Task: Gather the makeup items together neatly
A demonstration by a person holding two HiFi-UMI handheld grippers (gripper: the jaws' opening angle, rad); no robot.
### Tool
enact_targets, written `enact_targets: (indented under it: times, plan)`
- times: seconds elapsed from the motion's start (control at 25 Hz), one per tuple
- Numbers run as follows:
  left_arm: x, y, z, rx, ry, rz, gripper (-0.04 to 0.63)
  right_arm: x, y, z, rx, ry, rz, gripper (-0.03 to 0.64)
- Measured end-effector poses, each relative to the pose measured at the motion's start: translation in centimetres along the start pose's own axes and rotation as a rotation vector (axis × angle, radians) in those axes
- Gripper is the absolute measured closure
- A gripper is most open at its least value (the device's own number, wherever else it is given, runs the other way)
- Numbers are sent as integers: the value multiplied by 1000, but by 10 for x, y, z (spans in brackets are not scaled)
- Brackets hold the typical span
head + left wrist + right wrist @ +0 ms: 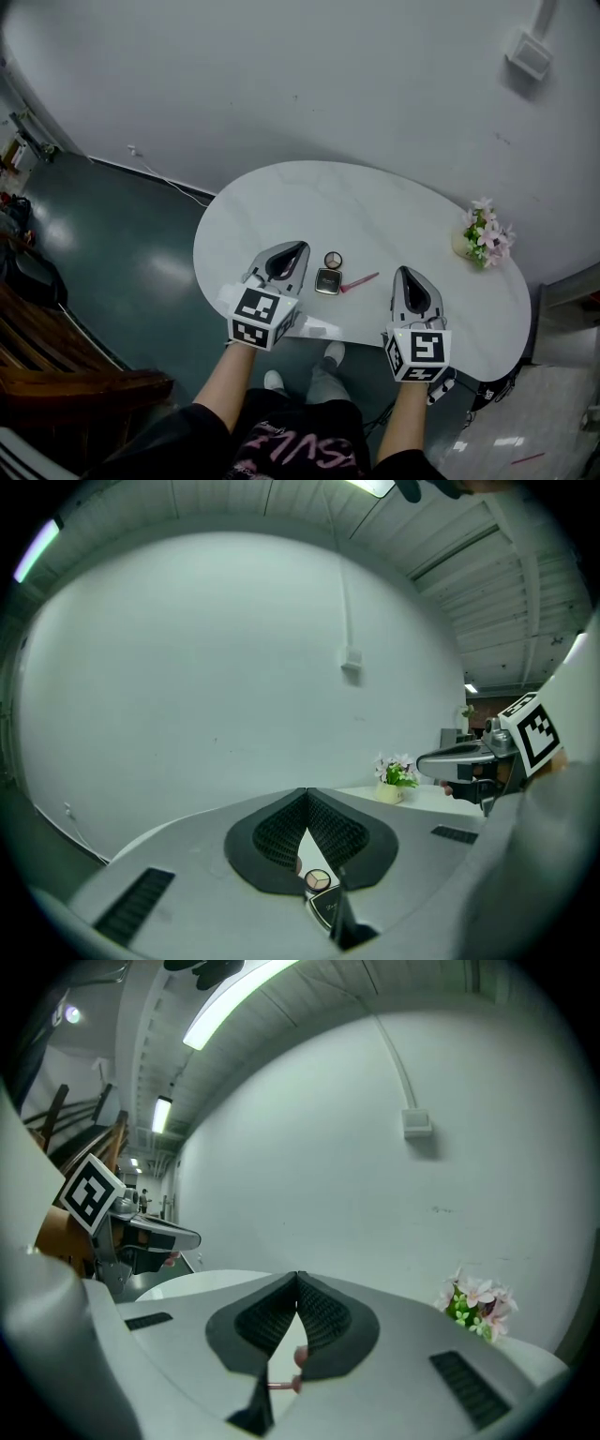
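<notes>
With jaws together and empty, the left hand-held gripper [298,249] and the right hand-held gripper [406,274] could only push the round compact [333,260], dark square case [327,281] and pink stick [359,281] lying between them, perhaps off the near edge of the counter [309,192]; gold print on the case is unreadable.
</notes>
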State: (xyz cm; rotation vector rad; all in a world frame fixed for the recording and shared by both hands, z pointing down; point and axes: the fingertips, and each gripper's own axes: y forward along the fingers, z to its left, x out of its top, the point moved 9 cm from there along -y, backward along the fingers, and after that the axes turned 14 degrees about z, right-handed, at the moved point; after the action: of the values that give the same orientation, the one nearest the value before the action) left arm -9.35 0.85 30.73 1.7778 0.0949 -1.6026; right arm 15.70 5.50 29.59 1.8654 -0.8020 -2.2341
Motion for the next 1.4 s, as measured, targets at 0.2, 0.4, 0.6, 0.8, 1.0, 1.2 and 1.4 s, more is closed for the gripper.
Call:
enact_targets:
  times: [0.2, 0.4, 0.6, 0.8, 1.0, 1.2, 1.4]
  plan:
    - [7, 34, 3, 36, -20, 29, 583, 1, 34, -29, 48, 5, 6, 555]
    - [13, 60, 2, 71, -35, 61, 583, 0, 59, -57, 92, 33, 11, 555]
    - [22, 74, -1, 101, -19, 86, 583, -2, 73, -71, 151, -3, 30, 555]
    - [19, 77, 0, 123, -30, 99, 583, -5, 83, -77, 185, -29, 53, 555]
    - [12, 73, 7, 126, -57, 108, 583, -4, 89, -67, 207, -60, 72, 555]
    - [7, 73, 21, 113, -69, 102, 583, -3, 94, -56, 200, -92, 96, 555]
    - [7, 77, 32, 83, -74, 100, 583, -3, 97, -47, 189, -140, 134, 555]
